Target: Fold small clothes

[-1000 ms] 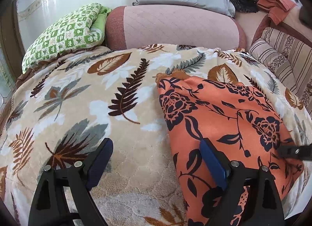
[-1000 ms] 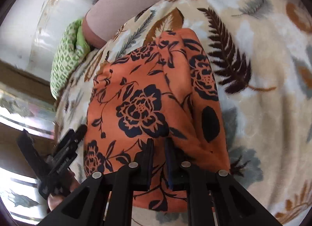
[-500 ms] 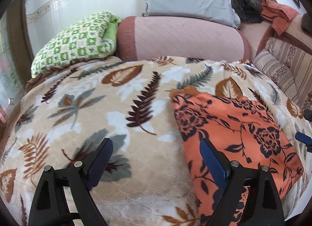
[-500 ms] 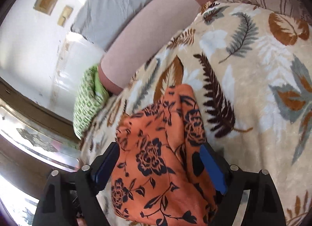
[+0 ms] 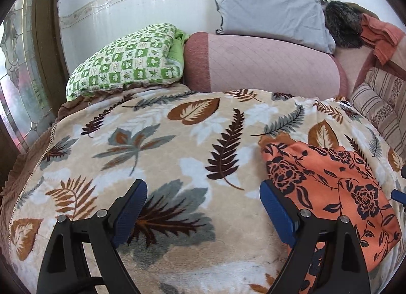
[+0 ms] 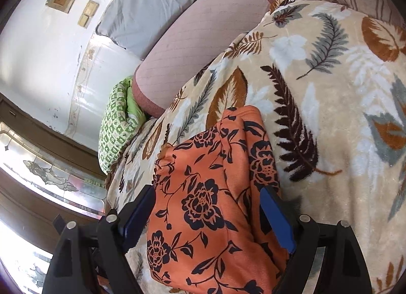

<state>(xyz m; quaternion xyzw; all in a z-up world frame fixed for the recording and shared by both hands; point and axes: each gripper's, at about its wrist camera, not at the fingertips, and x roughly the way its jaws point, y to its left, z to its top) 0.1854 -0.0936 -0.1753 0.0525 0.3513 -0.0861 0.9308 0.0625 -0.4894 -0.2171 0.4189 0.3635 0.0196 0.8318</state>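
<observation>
An orange garment with dark flower print [image 5: 332, 185] lies folded flat on a leaf-patterned blanket [image 5: 157, 147], at the right in the left wrist view. My left gripper [image 5: 203, 205] is open and empty above the blanket, left of the garment. In the right wrist view the garment [image 6: 210, 200] lies below my right gripper [image 6: 206, 215], which is open and empty above it, its blue pads [image 6: 276, 218] wide apart. A tip of the right gripper shows at the right edge of the left wrist view [image 5: 398, 195].
A pink bolster [image 5: 261, 65], a green checked pillow [image 5: 127, 60] and a grey pillow [image 5: 269, 7] line the far side by the wall. Striped cushions [image 5: 380, 106] stand at the right. A window [image 6: 38, 174] is at the left.
My right gripper opened, let go of the garment and lifted away. My left gripper pulled back to the left, off the garment. The garment stayed folded on the blanket.
</observation>
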